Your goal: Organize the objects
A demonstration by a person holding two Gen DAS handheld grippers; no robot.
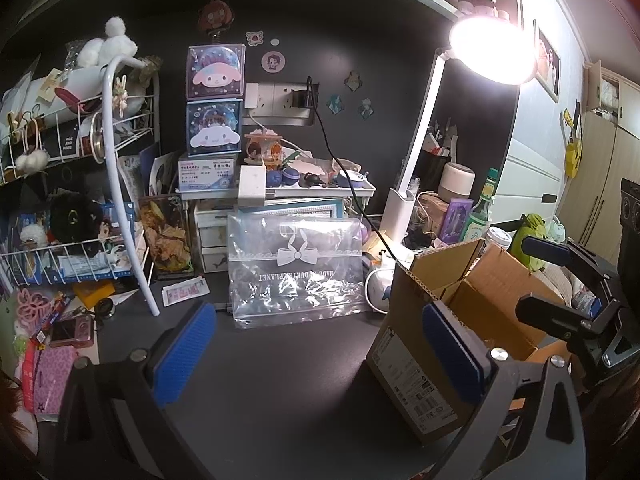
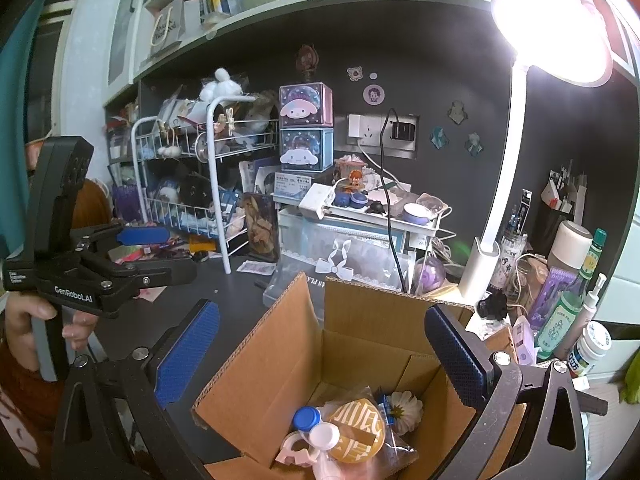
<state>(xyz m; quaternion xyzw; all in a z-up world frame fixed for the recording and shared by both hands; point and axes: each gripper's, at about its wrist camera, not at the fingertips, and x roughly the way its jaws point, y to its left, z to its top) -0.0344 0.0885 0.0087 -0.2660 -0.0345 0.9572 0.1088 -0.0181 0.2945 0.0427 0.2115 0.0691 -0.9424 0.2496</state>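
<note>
An open cardboard box [image 2: 360, 332] stands on the dark desk and holds small items: a blue-capped bottle [image 2: 306, 420], a round yellow badge in a bag [image 2: 356, 428] and a white flower [image 2: 406, 406]. My right gripper [image 2: 320, 356] is open and empty, hovering over the box. It also shows in the left wrist view [image 1: 544, 276]. My left gripper [image 1: 320, 356] is open and empty above the bare desk, left of the box [image 1: 424, 336]. It shows in the right wrist view [image 2: 156, 256] too.
A clear plastic pouch with a bow [image 1: 296, 268] leans against small drawers at the back. A white wire rack [image 1: 80, 184] full of toys stands at left. A lit desk lamp [image 1: 492, 48] and bottles [image 2: 568, 304] crowd the right. A pink camera [image 1: 74, 332] lies at left.
</note>
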